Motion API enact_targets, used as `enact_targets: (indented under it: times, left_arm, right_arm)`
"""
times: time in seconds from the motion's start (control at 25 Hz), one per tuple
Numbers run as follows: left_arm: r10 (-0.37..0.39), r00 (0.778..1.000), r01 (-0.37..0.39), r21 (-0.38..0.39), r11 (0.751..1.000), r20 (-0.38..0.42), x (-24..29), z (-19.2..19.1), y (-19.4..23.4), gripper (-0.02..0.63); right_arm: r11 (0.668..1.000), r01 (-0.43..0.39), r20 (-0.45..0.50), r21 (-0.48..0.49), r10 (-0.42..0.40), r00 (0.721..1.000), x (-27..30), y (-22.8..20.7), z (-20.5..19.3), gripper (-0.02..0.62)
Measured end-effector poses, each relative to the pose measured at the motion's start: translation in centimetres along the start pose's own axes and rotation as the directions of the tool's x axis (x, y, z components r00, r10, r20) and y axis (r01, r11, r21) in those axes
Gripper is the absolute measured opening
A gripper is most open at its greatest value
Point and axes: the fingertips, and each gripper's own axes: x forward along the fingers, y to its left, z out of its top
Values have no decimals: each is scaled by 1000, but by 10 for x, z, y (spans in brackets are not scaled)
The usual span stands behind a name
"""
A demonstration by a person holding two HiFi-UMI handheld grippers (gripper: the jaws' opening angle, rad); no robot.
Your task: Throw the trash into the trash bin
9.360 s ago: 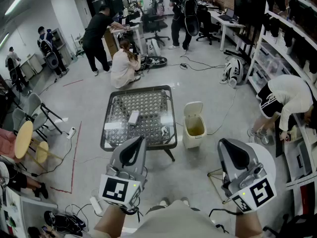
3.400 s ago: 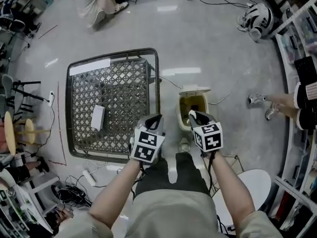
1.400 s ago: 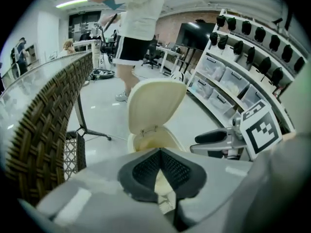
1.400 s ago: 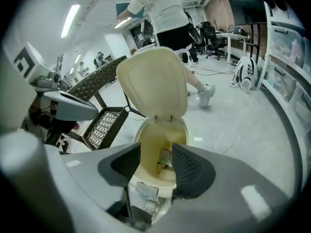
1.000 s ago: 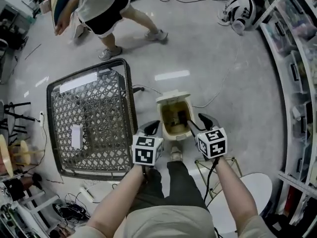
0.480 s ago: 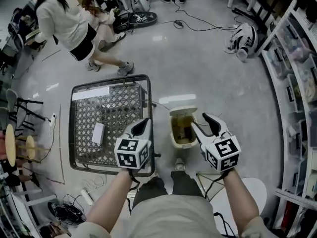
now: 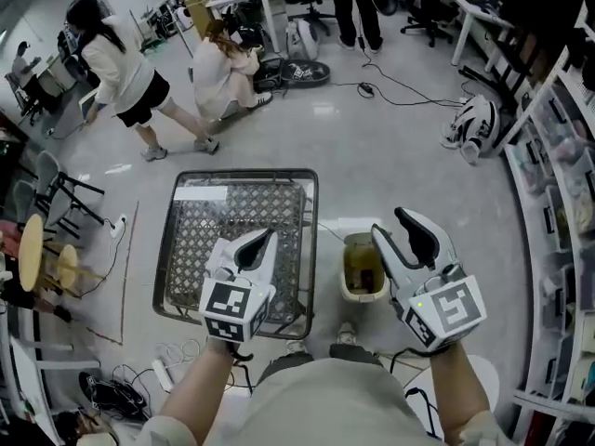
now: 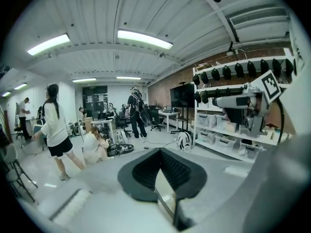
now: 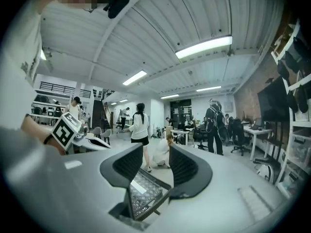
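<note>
Glossy grey floor [image 7: 409, 156] — lattice-topped table [image 7: 312, 221] beside cream boxy trash bin [image 7: 347, 277].

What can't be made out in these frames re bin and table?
- Trash bin contents: head view, too small and dark; neither gripper view shows the bin.
- Near middle of the table: head view, covered by the left hand-held gripper, so any trash lying there is hidden.
- White strip on the table's far edge: head view, too small to tell paper from label.
</note>
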Motion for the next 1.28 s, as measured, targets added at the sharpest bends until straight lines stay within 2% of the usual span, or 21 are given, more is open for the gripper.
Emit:
enact_targets:
  times: [0.2, 0.32, 0.48, 0.6, 0.8, 1.0, 1.16, 1.28]
  left_arm:
    - [48, 996, -49, 25, 998, 71, -45, 29, 34, 2]
    - [83, 990, -86, 14, 996, 110, -71, 42, 54, 2]
    - [150, 978, -152, 2, 988, 144, -101, 50, 75, 2]
    - [187, 973, -188, -1, 982, 138, -110, 45, 90, 2]
    - [234, 963, -236, -2, 972, 131, -122, 38, 111, 2]
    - [279, 951, -281, 0, 960, 132, -134, 38, 129, 2]
    - [326, 937, -327, -8, 945, 124, -147, 32, 148, 2]
    - [371, 922, -372, -18, 928, 106, -154, 22, 166, 2]
  right_arm:
    - [998, -52, 83, -40, 56, 995, 6, 34, 47, 172]
    - [994, -100, 118, -47, 105, 987, 11, 58, 68, 172]
    - [985, -152, 146, -77, 162, 976, 18, 82, 83, 172]
    - [984, -162, 158, -78, 172, 972, 27, 88, 84, 173]
    - [978, -196, 137, -79, 205, 969, 44, 99, 80, 175]
    - [961, -269, 97, -66, 275, 957, 71, 117, 74, 211]
    - [932, -357, 48, -60, 360, 932, 101, 145, 65, 258]
    - [906, -422, 17, -40, 423, 906, 128, 166, 56, 264]
